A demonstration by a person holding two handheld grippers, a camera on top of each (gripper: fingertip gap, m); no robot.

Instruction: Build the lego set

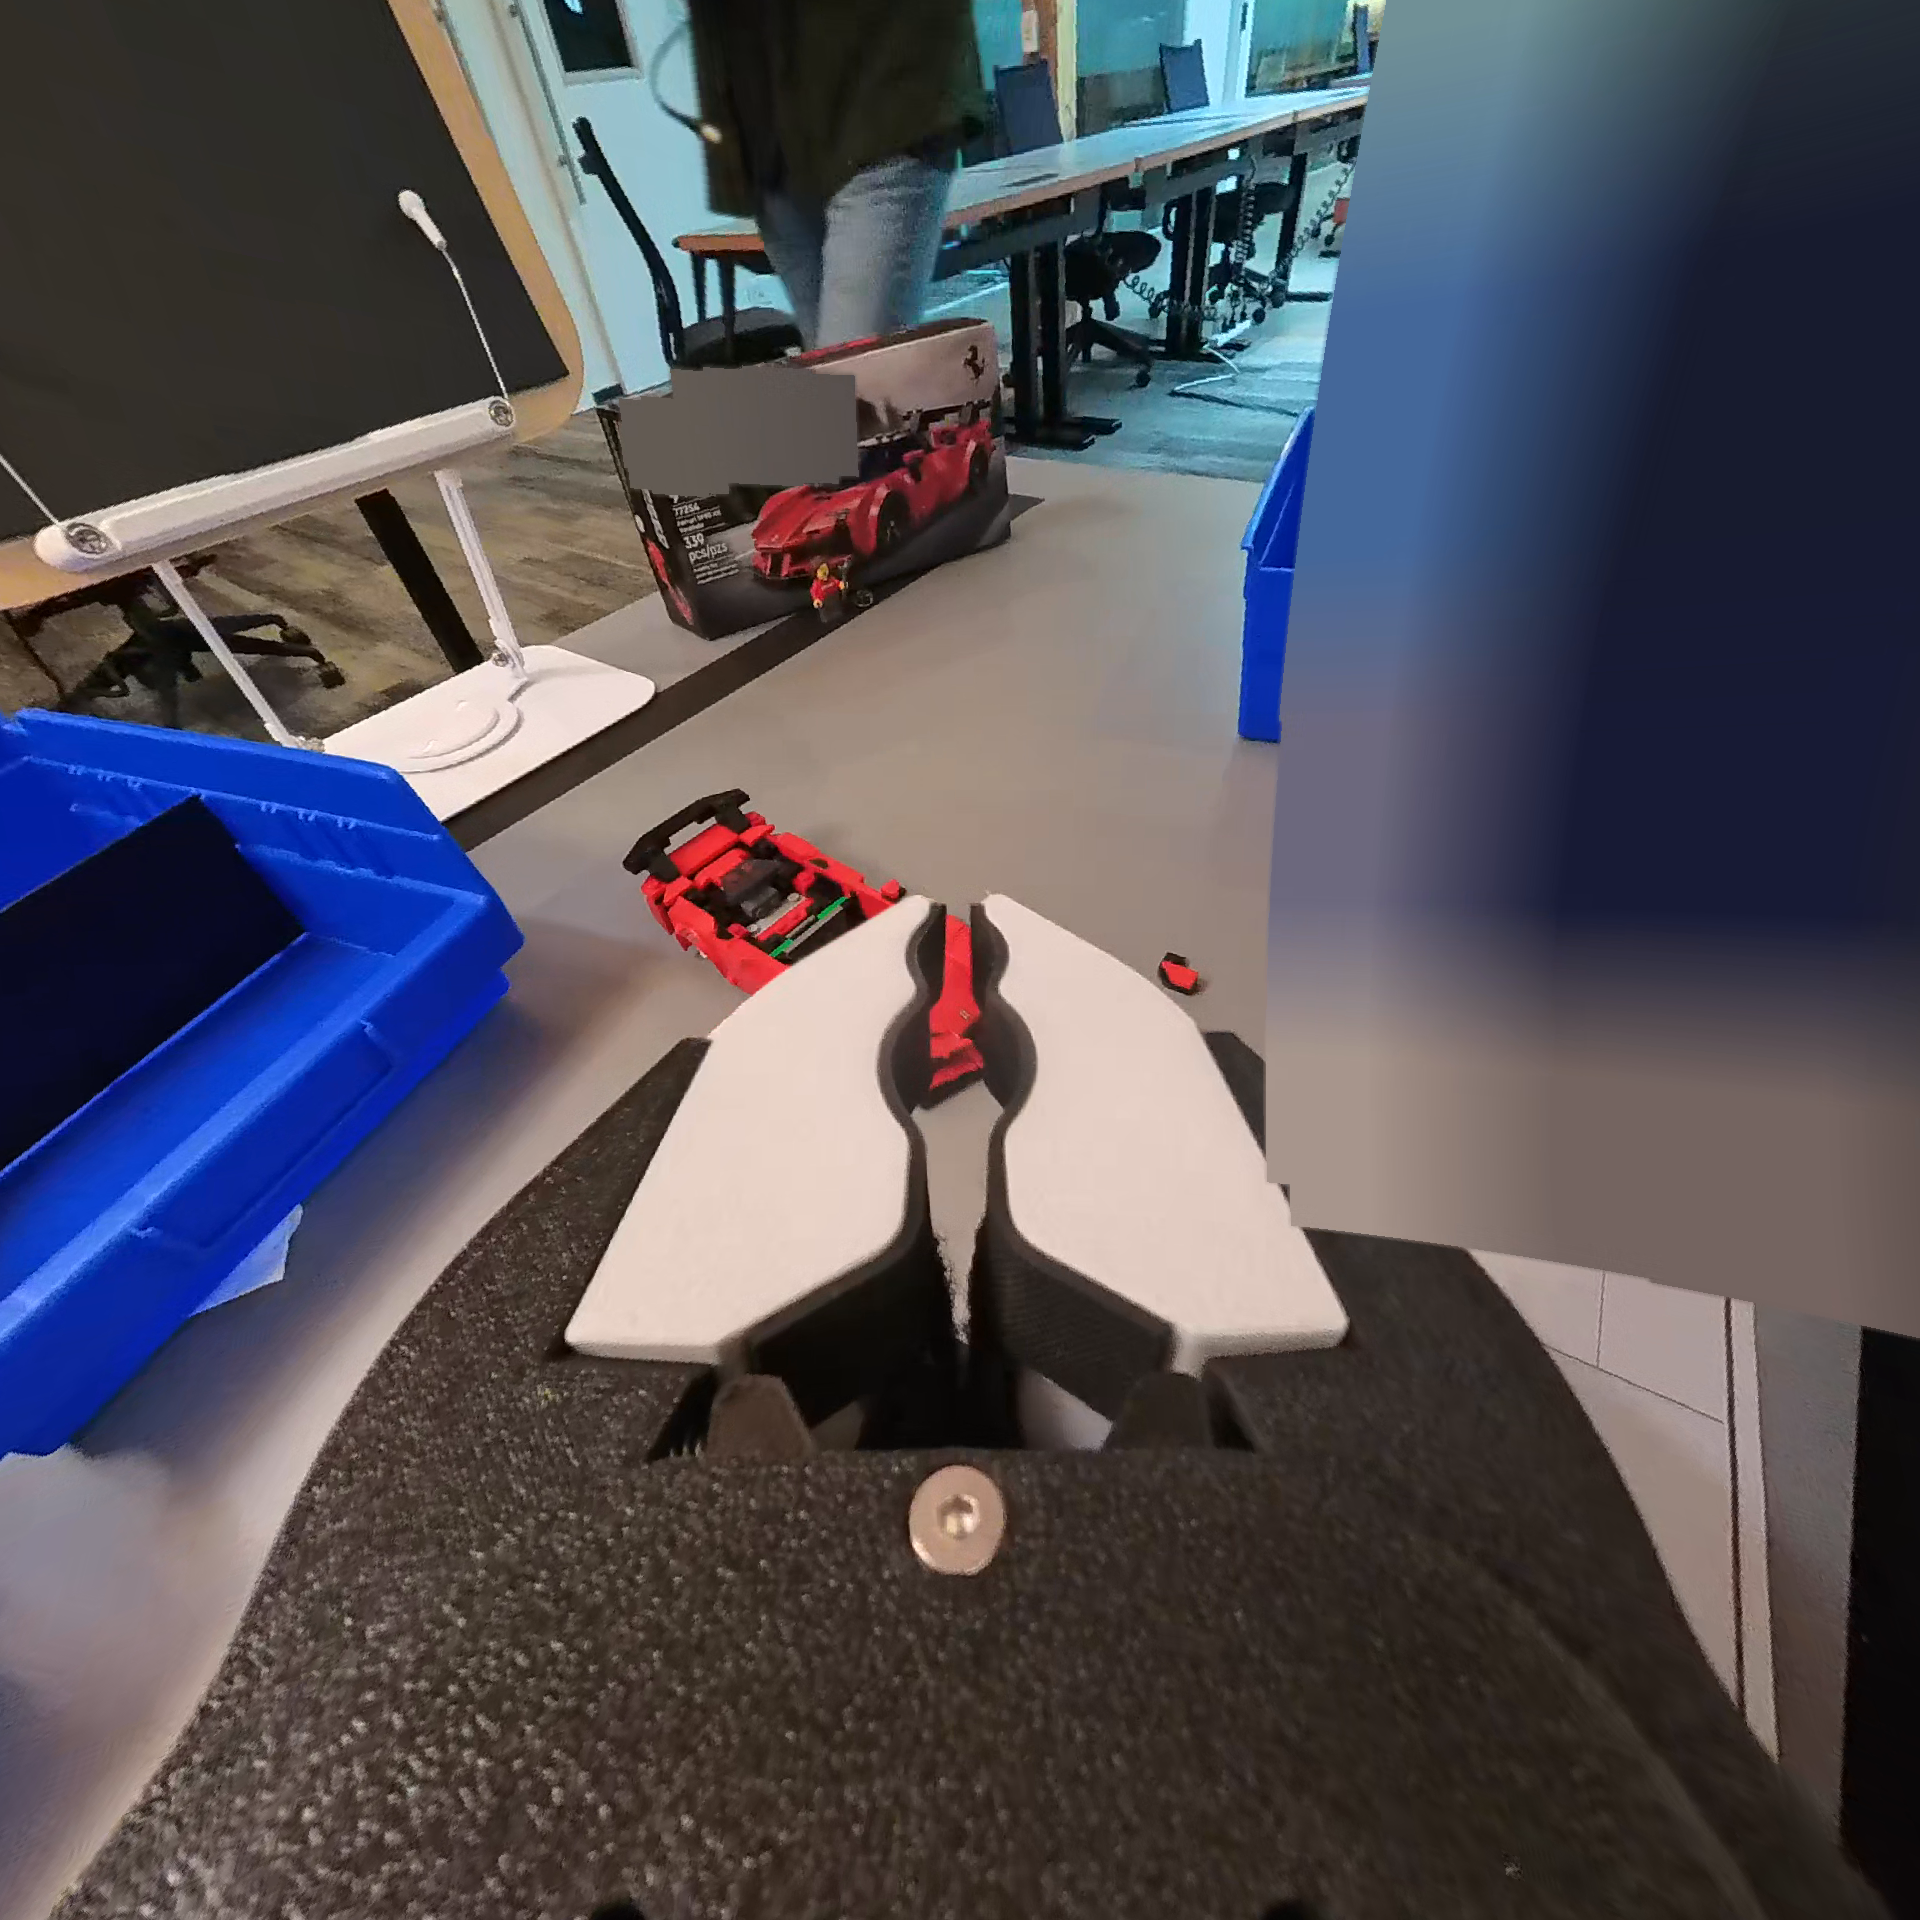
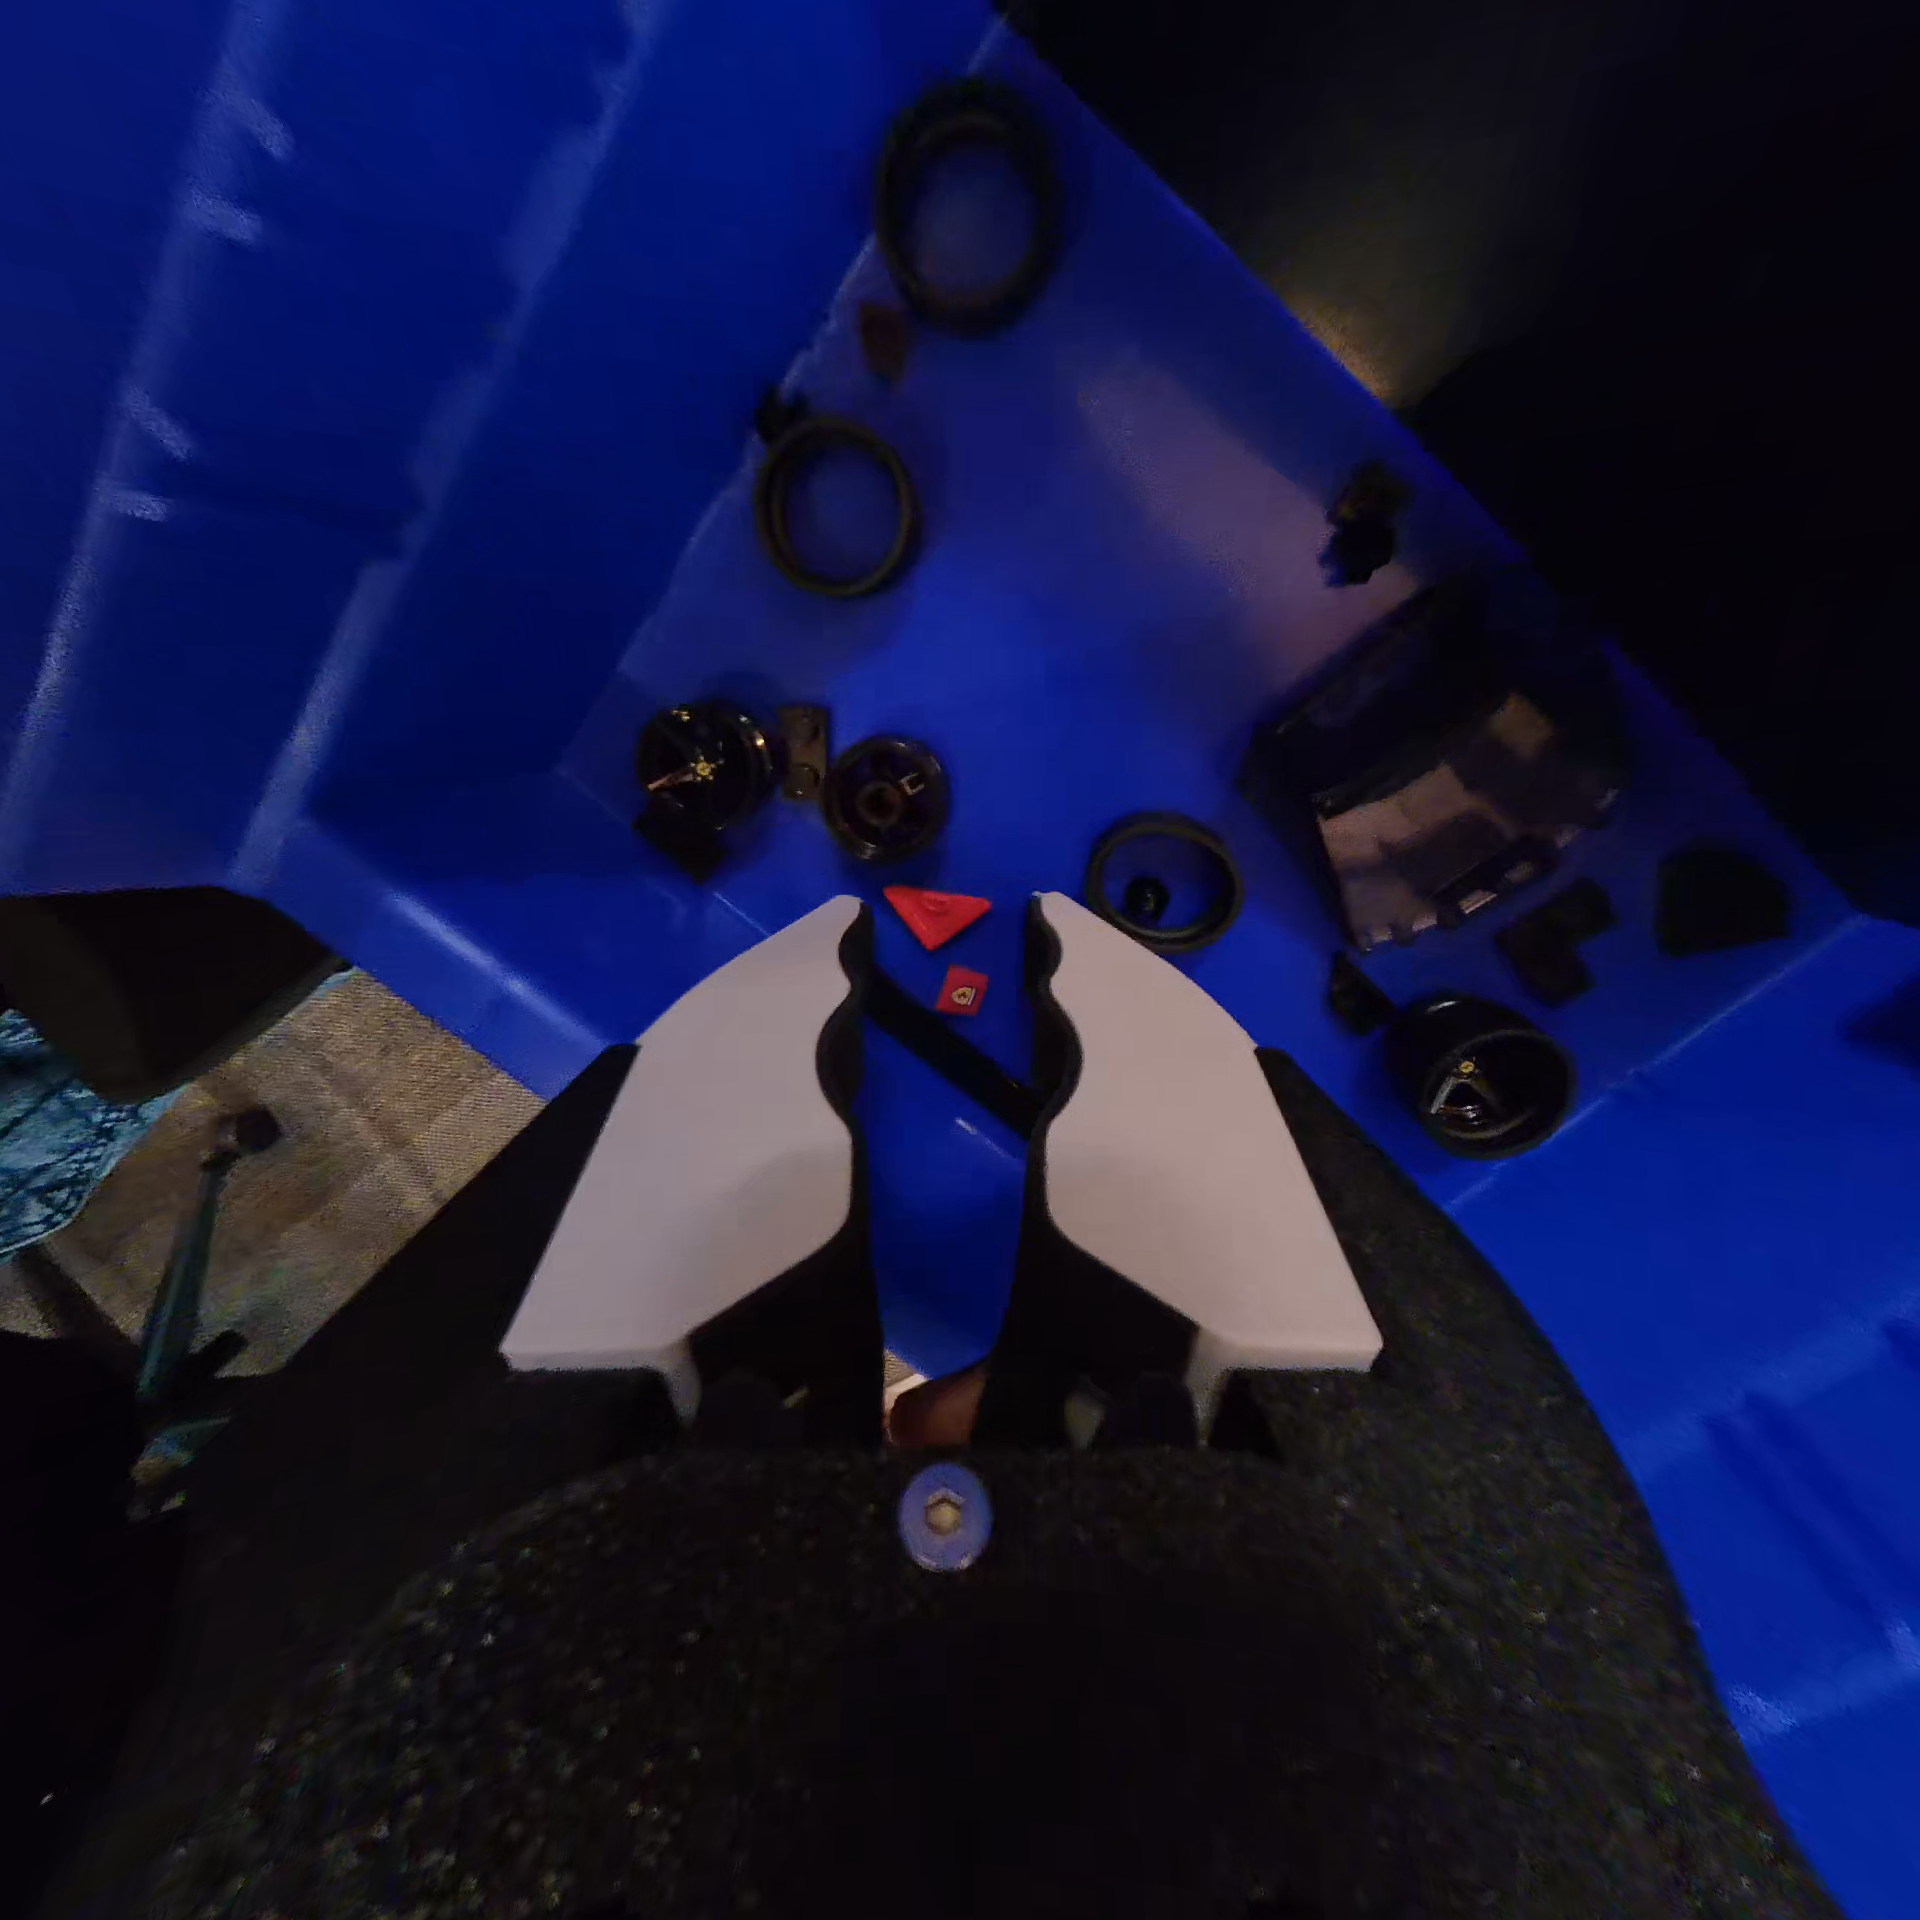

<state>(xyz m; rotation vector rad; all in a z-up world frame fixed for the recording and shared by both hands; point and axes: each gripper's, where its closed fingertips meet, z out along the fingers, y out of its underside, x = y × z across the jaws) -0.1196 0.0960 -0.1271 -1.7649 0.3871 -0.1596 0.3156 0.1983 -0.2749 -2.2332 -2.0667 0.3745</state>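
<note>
In the left wrist view, a partly built red Lego car (image 1: 769, 894) lies on the grey table (image 1: 1039, 727). My left gripper (image 1: 956, 912) is nearly closed around the car's front end, and red bodywork shows in the narrow gap between the fingers. A small red piece (image 1: 1179, 974) lies on the table just right of the fingertips. In the right wrist view, my right gripper (image 2: 948, 914) is open and empty, reaching down into a blue bin (image 2: 468, 520). A red triangular piece (image 2: 935, 916), a small red tile (image 2: 961, 989) and a thin black bar (image 2: 945, 1049) lie between its fingers.
The bin also holds black tyres (image 2: 966, 197), black wheels (image 2: 883, 795) and a dark transparent windscreen piece (image 2: 1455, 769). On the table are the Lego box (image 1: 831, 499), a blue bin at left (image 1: 208, 987) and another at right (image 1: 1273, 582). A person stands behind the box. The left gripper's tips are roughly 45 centimeters from the right gripper's.
</note>
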